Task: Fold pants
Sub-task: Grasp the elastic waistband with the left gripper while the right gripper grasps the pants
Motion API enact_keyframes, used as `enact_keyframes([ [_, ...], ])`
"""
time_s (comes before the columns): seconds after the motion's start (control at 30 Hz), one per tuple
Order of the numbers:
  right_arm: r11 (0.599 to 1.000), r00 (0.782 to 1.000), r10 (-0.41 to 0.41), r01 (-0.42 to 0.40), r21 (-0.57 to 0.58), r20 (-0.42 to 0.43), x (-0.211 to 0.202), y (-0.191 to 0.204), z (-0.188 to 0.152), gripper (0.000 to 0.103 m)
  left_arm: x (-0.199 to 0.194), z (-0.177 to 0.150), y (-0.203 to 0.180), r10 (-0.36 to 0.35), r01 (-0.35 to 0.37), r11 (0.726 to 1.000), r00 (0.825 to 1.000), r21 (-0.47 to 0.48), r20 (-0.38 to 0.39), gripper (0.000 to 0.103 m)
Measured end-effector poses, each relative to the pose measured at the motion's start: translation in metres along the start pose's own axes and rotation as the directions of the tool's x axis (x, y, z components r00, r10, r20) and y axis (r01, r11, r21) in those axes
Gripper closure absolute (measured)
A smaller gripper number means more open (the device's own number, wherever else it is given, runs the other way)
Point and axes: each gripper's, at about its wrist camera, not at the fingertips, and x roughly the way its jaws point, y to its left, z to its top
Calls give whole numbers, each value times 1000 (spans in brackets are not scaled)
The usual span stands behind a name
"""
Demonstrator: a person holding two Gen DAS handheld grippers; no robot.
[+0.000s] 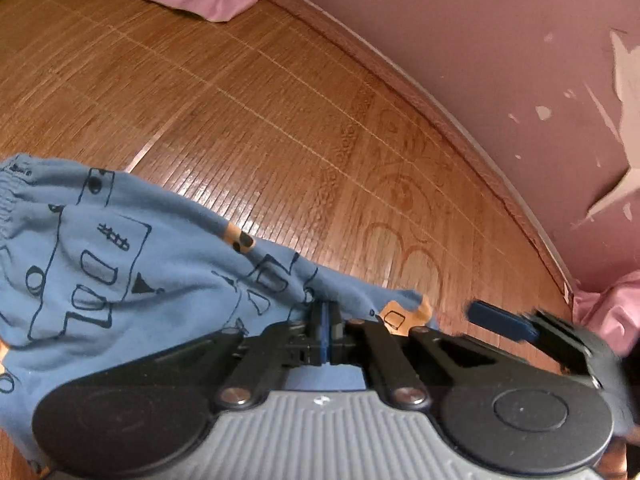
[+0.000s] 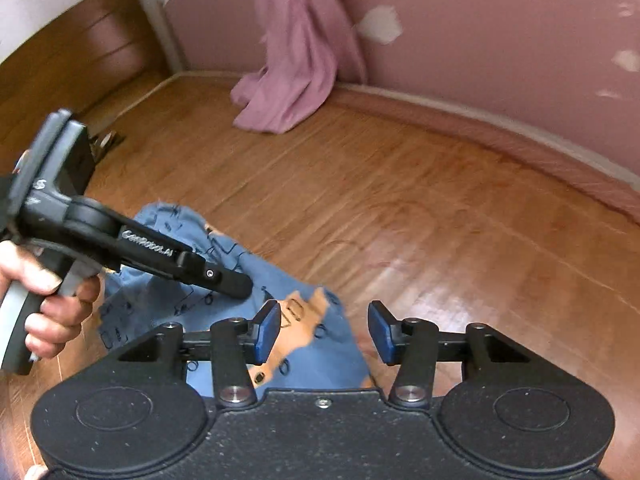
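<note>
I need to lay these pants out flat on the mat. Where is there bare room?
Free: the bamboo mat between the blue pants and the pink wall. Crowded: the near side, where the left gripper pinches the pants beside the open right gripper; the pink cloth fills the far corner.

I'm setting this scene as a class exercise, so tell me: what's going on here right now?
A person is folding blue printed pants on a wooden mat using two handheld grippers. The left gripper is shut on the fabric near an orange-trimmed edge. The right gripper is open, its jaws apart over the pants and holding nothing. A hand grips the left tool's handle. Pink cloth hangs at the wall behind.
</note>
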Motion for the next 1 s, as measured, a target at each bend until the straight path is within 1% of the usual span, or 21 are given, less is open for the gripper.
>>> enact_keyframes([
  [0.07,1000,999,16,-15,9,-31,18,4,5,58,-5,-5,3,-8,8,999,1000,36,13,103],
  [0.13,1000,998,15,-14,21,-58,34,6,7,73,-7,-10,4,-15,14,998,1000,63,25,103],
  [0.17,1000,998,2,-1,23,-59,37,8,7,77,-9,-13,4,-18,16,996,999,87,31,103],
  [0.2,1000,999,-3,4,24,-50,39,10,8,90,-11,-15,5,-18,14,994,999,105,38,103],
  [0.23,999,999,7,-6,38,-40,39,10,8,97,-13,-18,5,-20,14,992,999,125,43,103],
  [0.33,997,999,1,-5,81,44,30,10,10,100,-17,-21,7,-36,27,981,999,190,41,102],
  [0.4,998,995,-54,51,38,84,21,18,9,100,-23,-28,14,-48,38,976,998,213,41,102],
  [0.47,994,991,-110,112,-11,78,27,23,8,100,-32,-36,23,-44,27,971,997,238,66,101],
  [0.5,989,989,-136,139,-41,62,36,25,7,99,-35,-39,28,-46,27,970,996,241,73,101],
  [0.57,978,982,-188,190,-84,35,49,25,3,93,-43,-42,37,-40,16,967,995,253,89,101],
  [0.6,975,978,-202,205,-86,42,50,24,2,77,-46,-43,39,-18,-9,964,995,267,97,101],
  [0.63,970,973,-224,229,-80,62,47,23,1,66,-52,-44,40,0,-32,956,994,292,108,101],
  [0.7,959,957,-263,274,-79,124,25,27,-2,60,-63,-43,45,15,-57,947,991,316,134,101],
  [0.73,950,949,-279,295,-99,148,11,33,-6,56,-71,-44,48,24,-76,942,987,327,160,100],
  [0.77,936,938,-306,327,-126,164,-6,41,-14,55,-76,-44,50,38,-99,936,982,337,183,100],
  [0.8,926,928,-329,353,-136,173,-21,48,-25,54,-81,-44,53,68,-137,930,976,342,209,98],
  [0.83,921,924,-342,365,-135,171,-33,54,-38,54,-82,-43,55,99,-171,927,970,335,221,92],
  [0.87,923,926,-346,365,-126,148,-46,60,-56,53,-82,-42,61,144,-211,922,965,324,220,90],
  [0.9,925,929,-351,363,-109,120,-57,64,-75,52,-81,-40,67,178,-240,918,961,316,211,94],
  [1.0,918,917,-396,396,7,40,-80,64,-139,49,-86,-34,77,176,-238,918,961,316,212,98],
])
